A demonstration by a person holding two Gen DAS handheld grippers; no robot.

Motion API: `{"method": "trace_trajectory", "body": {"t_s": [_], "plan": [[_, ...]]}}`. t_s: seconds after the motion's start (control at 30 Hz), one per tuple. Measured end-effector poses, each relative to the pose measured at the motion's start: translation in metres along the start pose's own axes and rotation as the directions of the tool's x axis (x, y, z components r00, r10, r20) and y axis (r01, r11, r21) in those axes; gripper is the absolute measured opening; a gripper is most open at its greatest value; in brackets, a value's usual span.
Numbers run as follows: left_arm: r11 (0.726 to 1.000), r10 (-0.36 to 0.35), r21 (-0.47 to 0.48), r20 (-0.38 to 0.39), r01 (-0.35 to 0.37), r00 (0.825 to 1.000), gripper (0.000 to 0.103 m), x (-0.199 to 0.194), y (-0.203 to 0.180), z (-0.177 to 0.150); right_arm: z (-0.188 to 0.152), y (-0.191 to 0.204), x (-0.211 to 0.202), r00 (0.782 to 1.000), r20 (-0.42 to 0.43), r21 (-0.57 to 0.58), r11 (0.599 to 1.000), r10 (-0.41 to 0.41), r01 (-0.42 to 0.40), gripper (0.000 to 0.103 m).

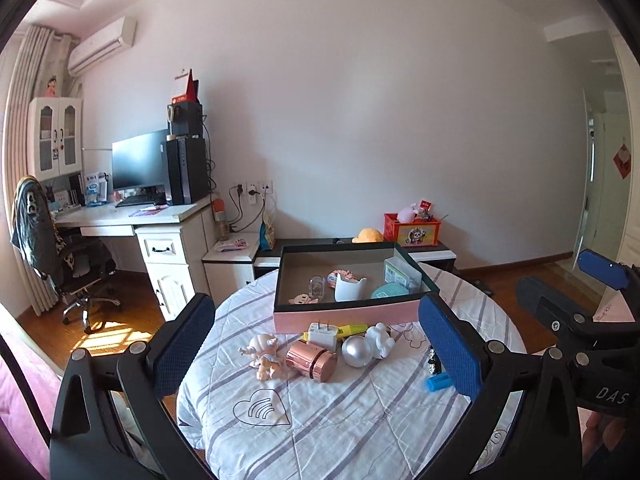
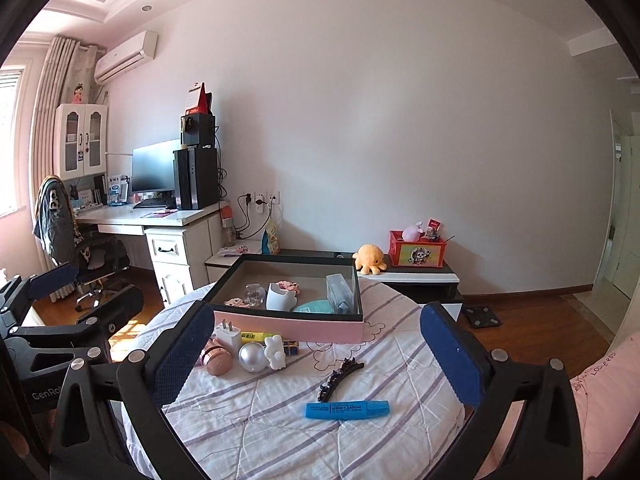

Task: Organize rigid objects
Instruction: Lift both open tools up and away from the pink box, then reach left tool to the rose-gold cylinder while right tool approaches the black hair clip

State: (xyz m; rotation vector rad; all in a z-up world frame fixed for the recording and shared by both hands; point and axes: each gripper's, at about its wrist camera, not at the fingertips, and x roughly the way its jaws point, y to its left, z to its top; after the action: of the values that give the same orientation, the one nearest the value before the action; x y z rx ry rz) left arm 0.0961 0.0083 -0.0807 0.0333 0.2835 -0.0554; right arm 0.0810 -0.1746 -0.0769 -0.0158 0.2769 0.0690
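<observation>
A shallow pink box (image 1: 344,314) with a dark rim sits at the far side of the round table (image 1: 320,420), which is covered by a quilted white cloth with lilac stripes. Inside the box stand a white cup with little ear-like points (image 1: 350,288), a clear plastic piece (image 1: 317,286), a flat teal disc (image 1: 390,291), a greenish packet (image 1: 400,274) leaning against the right wall, and some pink trinkets (image 1: 304,300).

Both tongs hover over the near edge of the table, side by side. The left gripper (image 1: 316,354) has its blue textured pads spread as wide as they go, with nothing between them and touching nothing. The right gripper (image 2: 318,354) is just as wide open and equally empty.

Loose things lie on the cloth just in front of the box: a white plug adapter (image 1: 322,334), a yellow marker (image 1: 348,330), a shiny rose-gold cylinder on its side (image 1: 312,360), a pearly silver ball (image 1: 357,351), a white bear figure (image 1: 380,340) and a pale baby doll (image 1: 264,356). Nearer to the right lie a black toothed hair clip (image 2: 340,378) and a blue marker (image 2: 347,409), close together but apart from that cluster.
</observation>
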Motion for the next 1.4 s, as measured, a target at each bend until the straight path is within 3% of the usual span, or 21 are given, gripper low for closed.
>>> {"method": "trace_trajectory", "body": {"t_s": [0.4, 0.83, 1.0, 1.17, 1.4], "plan": [[1.0, 0.017, 0.009, 0.05, -0.017, 0.999, 0.103, -0.035, -0.002, 0.0, -0.002, 0.004, -0.037, 0.999, 0.041, -0.002, 1.0, -0.013, 0.013, 0.103], [1.0, 0.013, 0.011, 0.037, -0.014, 0.999, 0.103, -0.033, -0.004, -0.006, -0.008, 0.003, -0.028, 1.0, 0.02, 0.003, 1.0, -0.011, 0.011, 0.103], [1.0, -0.011, 0.006, -0.005, 0.011, 1.0, 0.103, -0.016, -0.001, -0.016, -0.018, 0.002, -0.014, 1.0, -0.013, 0.004, 1.0, -0.002, 0.002, 0.103], [0.999, -0.033, 0.017, -0.095, 0.034, 0.995, 0.103, 0.011, -0.002, -0.036, -0.032, 0.001, 0.01, 0.996, -0.084, -0.003, 1.0, -0.007, 0.007, 0.103], [0.996, -0.09, -0.029, -0.261, 0.085, 0.961, 0.103, 0.056, 0.004, -0.069, -0.059, -0.001, 0.047, 0.981, -0.193, 0.0, 1.0, 0.011, -0.012, 0.103]]}}
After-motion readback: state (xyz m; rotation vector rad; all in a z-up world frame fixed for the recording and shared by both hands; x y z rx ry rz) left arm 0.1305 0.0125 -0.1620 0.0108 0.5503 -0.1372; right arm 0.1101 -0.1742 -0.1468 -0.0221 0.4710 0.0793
